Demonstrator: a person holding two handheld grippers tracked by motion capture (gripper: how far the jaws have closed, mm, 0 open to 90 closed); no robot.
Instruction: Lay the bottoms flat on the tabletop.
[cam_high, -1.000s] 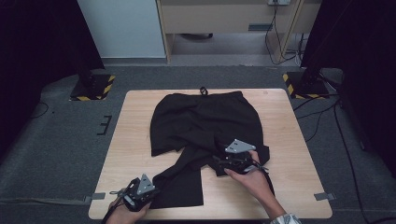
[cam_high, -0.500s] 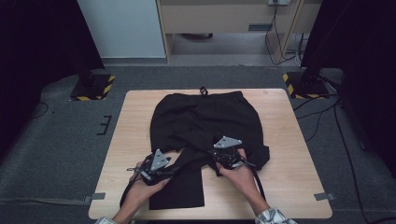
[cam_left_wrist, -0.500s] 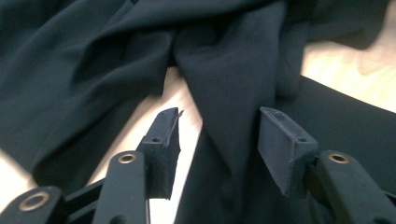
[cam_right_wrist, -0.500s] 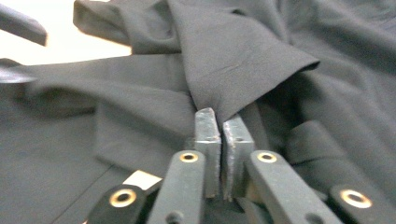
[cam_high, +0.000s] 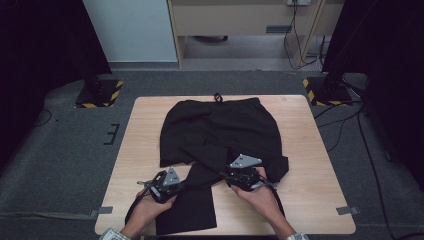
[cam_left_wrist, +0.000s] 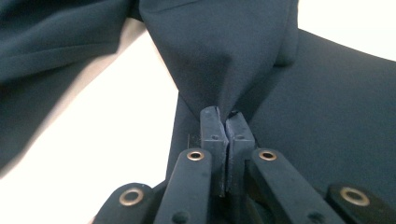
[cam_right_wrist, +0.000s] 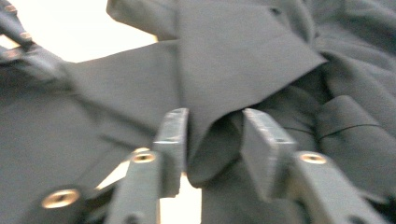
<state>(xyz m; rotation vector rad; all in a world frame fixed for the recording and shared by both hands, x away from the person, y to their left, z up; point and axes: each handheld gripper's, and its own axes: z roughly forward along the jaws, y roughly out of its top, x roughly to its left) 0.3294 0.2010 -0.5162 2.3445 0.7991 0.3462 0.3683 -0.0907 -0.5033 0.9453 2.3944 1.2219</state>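
Black trousers (cam_high: 220, 130) lie on the wooden table (cam_high: 310, 150), waistband and drawstring (cam_high: 218, 97) at the far edge. One leg (cam_high: 187, 212) runs toward the front edge. My left gripper (cam_high: 181, 183) sits at that leg's left side; in the left gripper view the left gripper (cam_left_wrist: 225, 115) is shut on a raised fold of the black fabric (cam_left_wrist: 224, 56). My right gripper (cam_high: 226, 174) rests near the crotch, right of the leg. In the right gripper view the right gripper (cam_right_wrist: 212, 119) stands open, and a folded edge of the cloth (cam_right_wrist: 210, 140) hangs between its jaws.
Bare wood flanks the garment on both sides. Hazard-striped stand bases (cam_high: 98, 94) (cam_high: 326, 90) sit on the floor beyond the far corners, and cables (cam_high: 350, 120) trail at the right. Grey tape tabs (cam_high: 346, 210) mark the front corners.
My left gripper has come up from the front-left table edge to the trouser leg, lifting a fold. The right gripper has shifted a little left toward the same leg.
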